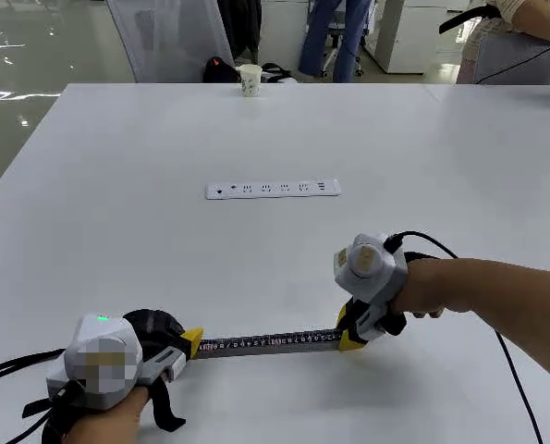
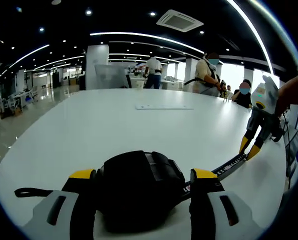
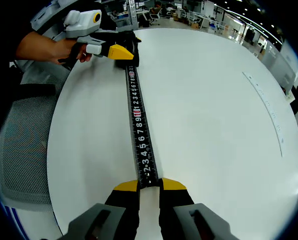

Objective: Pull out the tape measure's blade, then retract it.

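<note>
A black tape measure case [image 2: 138, 182] sits between the yellow-tipped jaws of my left gripper [image 2: 143, 176], which is shut on it; in the head view the case [image 1: 154, 330] is at the table's near left. Its dark numbered blade [image 1: 270, 343] runs right across the table to my right gripper [image 1: 350, 335]. In the right gripper view the blade [image 3: 137, 120] stretches away from my right gripper [image 3: 150, 185], whose jaws are shut on the blade's end. The left gripper [image 3: 111, 50] holds the case at the far end of that view.
A white power strip [image 1: 273, 189] lies mid-table and a paper cup [image 1: 250, 80] stands at the far edge. The white table [image 1: 117, 203] is wide. A mesh chair [image 3: 18, 145] stands beside the table. Several people stand beyond the table's far side.
</note>
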`<state>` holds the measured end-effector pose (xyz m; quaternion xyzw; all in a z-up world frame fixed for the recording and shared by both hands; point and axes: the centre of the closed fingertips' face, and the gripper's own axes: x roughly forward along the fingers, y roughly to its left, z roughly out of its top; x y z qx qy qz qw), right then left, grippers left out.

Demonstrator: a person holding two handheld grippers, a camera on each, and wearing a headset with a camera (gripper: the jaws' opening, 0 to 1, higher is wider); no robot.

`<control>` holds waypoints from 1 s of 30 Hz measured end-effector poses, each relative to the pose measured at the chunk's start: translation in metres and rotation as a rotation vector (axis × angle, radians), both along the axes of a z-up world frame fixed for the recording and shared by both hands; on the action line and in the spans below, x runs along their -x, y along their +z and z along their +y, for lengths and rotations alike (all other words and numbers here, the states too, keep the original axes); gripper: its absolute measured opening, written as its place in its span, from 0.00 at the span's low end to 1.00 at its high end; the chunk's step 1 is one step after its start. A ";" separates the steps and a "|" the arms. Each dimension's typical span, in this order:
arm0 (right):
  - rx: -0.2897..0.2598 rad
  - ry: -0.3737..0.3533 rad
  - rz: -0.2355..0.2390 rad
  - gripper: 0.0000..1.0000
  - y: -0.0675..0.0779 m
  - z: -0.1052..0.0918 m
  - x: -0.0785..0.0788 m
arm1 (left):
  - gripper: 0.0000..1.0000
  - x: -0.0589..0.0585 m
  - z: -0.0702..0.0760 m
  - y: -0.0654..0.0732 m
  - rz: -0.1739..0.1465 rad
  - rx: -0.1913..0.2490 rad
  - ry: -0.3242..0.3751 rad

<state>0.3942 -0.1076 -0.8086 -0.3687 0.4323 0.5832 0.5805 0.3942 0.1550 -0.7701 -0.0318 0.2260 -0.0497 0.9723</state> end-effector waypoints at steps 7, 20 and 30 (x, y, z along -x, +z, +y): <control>0.014 0.009 -0.018 0.11 0.000 0.000 0.001 | 0.67 0.001 0.003 -0.001 0.020 0.003 0.026; 0.040 0.064 -0.045 0.11 -0.002 0.001 0.000 | 0.64 0.001 0.003 -0.006 0.065 -0.006 0.007; 0.048 0.036 -0.041 0.11 -0.002 0.002 0.000 | 0.64 0.001 0.003 -0.007 0.071 -0.013 0.001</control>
